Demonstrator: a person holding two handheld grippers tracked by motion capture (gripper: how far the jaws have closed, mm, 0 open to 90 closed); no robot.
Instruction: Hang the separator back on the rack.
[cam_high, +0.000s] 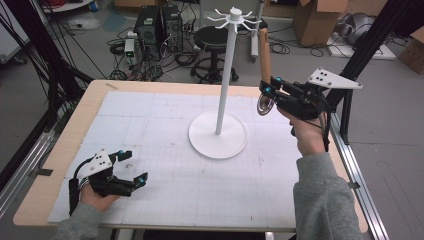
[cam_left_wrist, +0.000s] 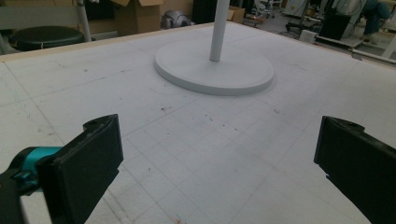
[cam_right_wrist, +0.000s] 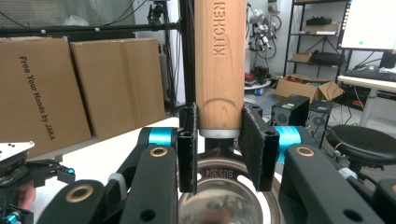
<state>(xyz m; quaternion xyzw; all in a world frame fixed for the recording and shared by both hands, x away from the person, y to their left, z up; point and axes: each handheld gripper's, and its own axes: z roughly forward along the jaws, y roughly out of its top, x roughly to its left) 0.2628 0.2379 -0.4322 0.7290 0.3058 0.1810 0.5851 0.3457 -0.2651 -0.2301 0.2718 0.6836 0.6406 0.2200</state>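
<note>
Stand (cam_high: 218, 135) mid-table, ladle (cam_high: 264, 75) right.

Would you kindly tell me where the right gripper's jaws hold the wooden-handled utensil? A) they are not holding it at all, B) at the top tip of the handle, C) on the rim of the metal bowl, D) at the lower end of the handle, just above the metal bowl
D: in the right gripper view the right gripper pinches the utensil at the wooden handle's lower end, with the metal bowl just below.
</note>
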